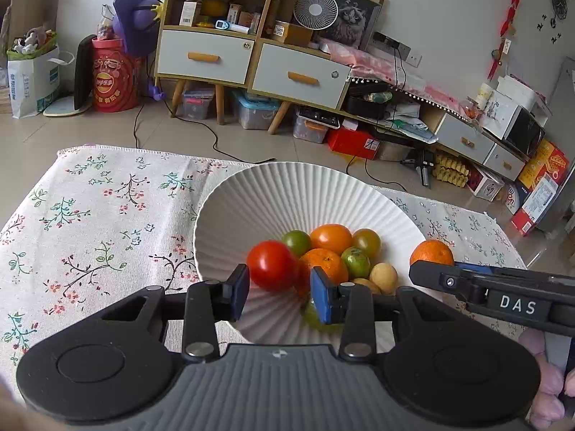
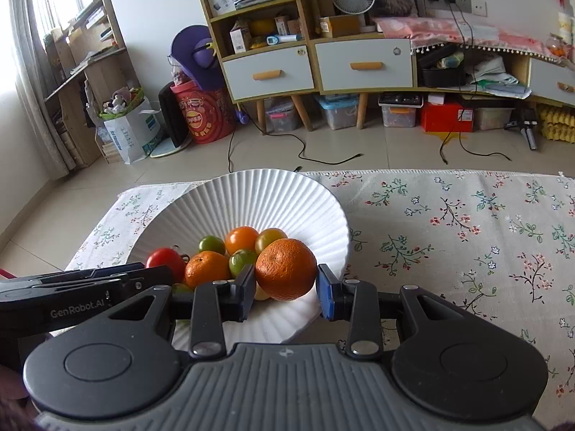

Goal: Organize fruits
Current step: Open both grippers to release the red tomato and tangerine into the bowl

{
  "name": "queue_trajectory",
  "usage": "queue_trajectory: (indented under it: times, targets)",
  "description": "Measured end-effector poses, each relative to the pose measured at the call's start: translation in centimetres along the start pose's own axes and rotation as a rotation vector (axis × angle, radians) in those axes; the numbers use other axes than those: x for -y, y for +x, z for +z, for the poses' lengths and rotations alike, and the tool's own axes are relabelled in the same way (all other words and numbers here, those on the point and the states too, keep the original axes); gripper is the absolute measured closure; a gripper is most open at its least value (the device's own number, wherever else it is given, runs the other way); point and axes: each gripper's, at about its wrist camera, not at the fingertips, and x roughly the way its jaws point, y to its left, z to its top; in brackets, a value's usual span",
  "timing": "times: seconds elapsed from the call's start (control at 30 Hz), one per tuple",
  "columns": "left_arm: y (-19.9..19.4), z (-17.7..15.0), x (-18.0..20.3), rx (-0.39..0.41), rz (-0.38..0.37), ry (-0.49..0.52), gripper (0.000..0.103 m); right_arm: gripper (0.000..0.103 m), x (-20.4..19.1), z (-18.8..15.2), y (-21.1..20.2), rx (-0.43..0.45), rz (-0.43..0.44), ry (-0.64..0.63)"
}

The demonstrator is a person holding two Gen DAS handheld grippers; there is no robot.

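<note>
White and ribbed like a fan, the big round plate (image 2: 251, 201) sat on the flowery cotton tablecloth (image 2: 467, 222) and held a pile of small fruits. The right gripper (image 2: 285, 289) gripped a round orange tangerine with bumpy skin (image 2: 285, 269) between its two blue pads (image 2: 325, 294), over the near right side of the plate. The left gripper (image 1: 278, 292) held a shiny red tomato (image 1: 273, 265) over the plate's near side; its pads looked pressed on the tomato, but the right pad's touch was hard to see. In the pile lay another orange tangerine (image 1: 325, 264), an orange tomato (image 1: 330, 237), green tomatoes (image 1: 355, 262) and small yellow fruits (image 1: 383, 277). To do this step well, each fruit should probably go down slowly into a free spot, low to the plate, so nothing rolls off. The tomato looked soft, so a gentle squeeze would be best. The two grippers were close, so one should likely let go first.
</note>
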Motion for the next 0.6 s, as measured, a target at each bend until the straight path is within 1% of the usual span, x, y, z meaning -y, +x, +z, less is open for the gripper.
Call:
queue_trajectory:
  times: [0.17,0.3,0.43,0.5,0.57,0.6]
  targets:
    - [0.0,0.1,0.1,-0.001,-0.002,0.001,0.074,0.070,-0.1,0.0,0.1,0.003,-0.004,-0.013]
    - [-0.1,0.2,-0.1,0.001,0.005,-0.001,0.074,0.066,-0.2,0.2,-0.2,0.015,-0.010,-0.009]
    - [-0.4,0.4,-0.3,-0.008,-0.005,-0.013,0.066,0.057,0.1,0.6,-0.9,0.036,-0.005,0.011]
    - [-0.6,0.4,-0.2,-0.012,-0.007,-0.004,0.062,0.055,0.2,0.6,-1.1,0.039,-0.006,0.015]
    - [-0.9,0.3,0.0,-0.016,-0.004,0.007,0.053,0.051,0.2,0.6,-1.2,0.035,-0.012,0.009]
    - [-1.1,0.2,0.0,-0.017,0.000,0.015,0.051,0.050,0.2,0.6,-1.3,0.034,-0.015,0.004]
